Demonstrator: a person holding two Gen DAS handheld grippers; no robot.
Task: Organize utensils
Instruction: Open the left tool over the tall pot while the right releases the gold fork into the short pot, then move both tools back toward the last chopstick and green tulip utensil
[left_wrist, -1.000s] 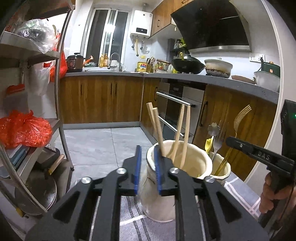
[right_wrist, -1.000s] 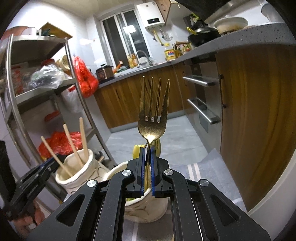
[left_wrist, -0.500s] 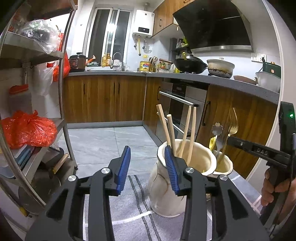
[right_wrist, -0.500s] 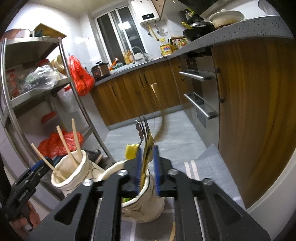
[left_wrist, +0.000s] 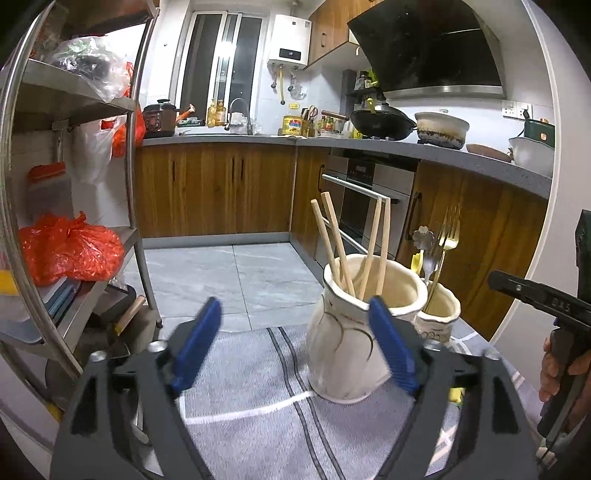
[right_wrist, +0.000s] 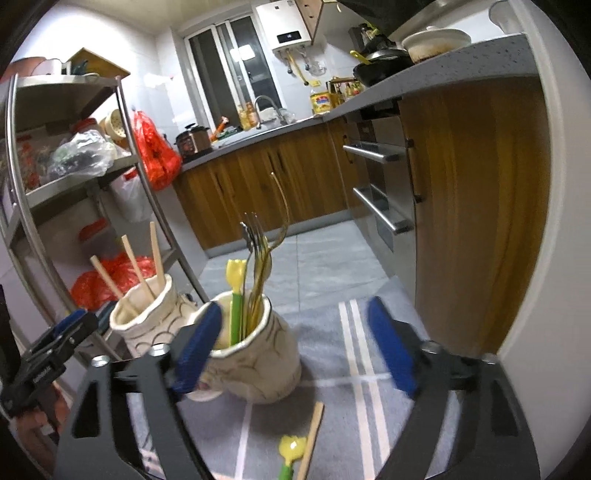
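Observation:
Two cream ceramic holders stand on a grey striped mat. One holder holds several wooden chopsticks. The other holder holds gold forks, a flower-ended utensil and a yellow-green utensil. My left gripper is open and empty, its right finger in front of the chopstick holder. My right gripper is open and empty, just in front of the fork holder. A loose wooden chopstick and a small yellow-green utensil lie on the mat.
A metal shelf rack with red bags stands at the left. Wooden cabinets and an oven line the back and right under a grey counter. The grey mat covers the surface beneath the holders.
My right gripper let go of the gold fork, which now stands in the holder, and opened wide. My left gripper opened wide and pulled back from the chopstick holder.

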